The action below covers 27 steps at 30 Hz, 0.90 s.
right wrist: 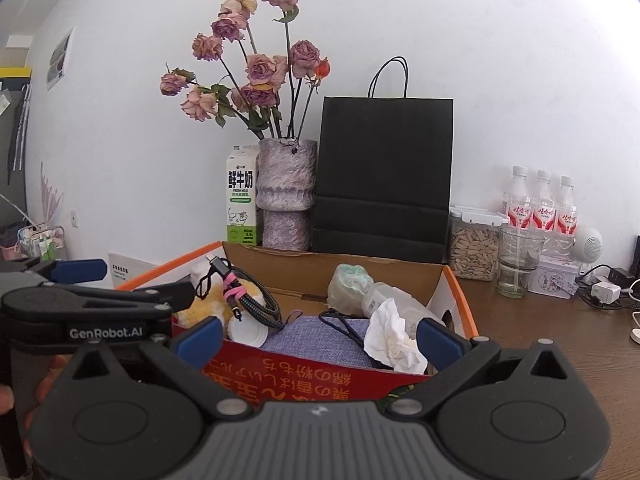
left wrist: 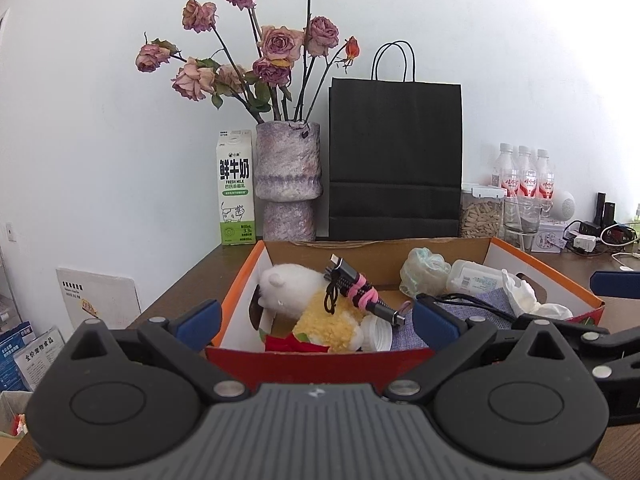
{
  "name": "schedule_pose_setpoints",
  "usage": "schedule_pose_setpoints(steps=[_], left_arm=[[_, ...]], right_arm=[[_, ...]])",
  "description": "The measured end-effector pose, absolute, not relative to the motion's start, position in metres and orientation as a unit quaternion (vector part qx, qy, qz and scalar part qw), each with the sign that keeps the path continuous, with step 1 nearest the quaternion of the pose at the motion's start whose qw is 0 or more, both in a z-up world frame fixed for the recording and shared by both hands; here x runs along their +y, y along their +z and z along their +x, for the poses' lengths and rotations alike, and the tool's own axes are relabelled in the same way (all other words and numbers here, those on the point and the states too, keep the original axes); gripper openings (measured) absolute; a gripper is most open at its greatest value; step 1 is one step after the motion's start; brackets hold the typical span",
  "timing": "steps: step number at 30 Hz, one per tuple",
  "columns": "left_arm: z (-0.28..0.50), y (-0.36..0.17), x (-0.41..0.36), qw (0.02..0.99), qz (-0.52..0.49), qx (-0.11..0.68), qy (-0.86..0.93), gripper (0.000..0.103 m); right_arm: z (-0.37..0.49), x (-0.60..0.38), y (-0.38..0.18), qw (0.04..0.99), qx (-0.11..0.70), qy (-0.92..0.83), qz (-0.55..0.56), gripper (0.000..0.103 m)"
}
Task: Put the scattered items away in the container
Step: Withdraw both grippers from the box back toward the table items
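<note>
While both grippers, left [left wrist: 316, 322] and right [right wrist: 318, 340], are hovering spread and empty before the box [right wrist: 320, 376], items are lying inside; withdrawing straight avoids snagging the cable [left wrist: 360, 292].

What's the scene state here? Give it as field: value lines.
container: box, open top, on wooden table
in box: plush toy, cable bundled with pink tie, white cap, blue cloth, tissue, bottle, wrapped bundle
left tool: open, empty, facing box
right tool: open, empty, facing box
behind box: milk carton, vase of dried roses, black bag
right of box: jar, glass, three bottles
</note>
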<state>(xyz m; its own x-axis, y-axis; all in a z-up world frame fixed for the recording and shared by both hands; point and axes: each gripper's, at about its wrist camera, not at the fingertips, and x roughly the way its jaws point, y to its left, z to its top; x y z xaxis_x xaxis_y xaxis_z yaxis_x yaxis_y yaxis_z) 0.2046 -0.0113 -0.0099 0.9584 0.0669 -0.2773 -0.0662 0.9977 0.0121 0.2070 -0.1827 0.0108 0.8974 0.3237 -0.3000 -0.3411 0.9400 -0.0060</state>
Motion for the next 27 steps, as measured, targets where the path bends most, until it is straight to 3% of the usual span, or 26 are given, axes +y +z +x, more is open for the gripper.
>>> schedule_pose_setpoints(steps=[27], left_arm=[[0.182,-0.034,-0.001,0.978,0.038,0.206,0.017,0.103]], right_arm=[[0.207,-0.176,-0.018,0.942,0.263,0.197,-0.070,0.103]])
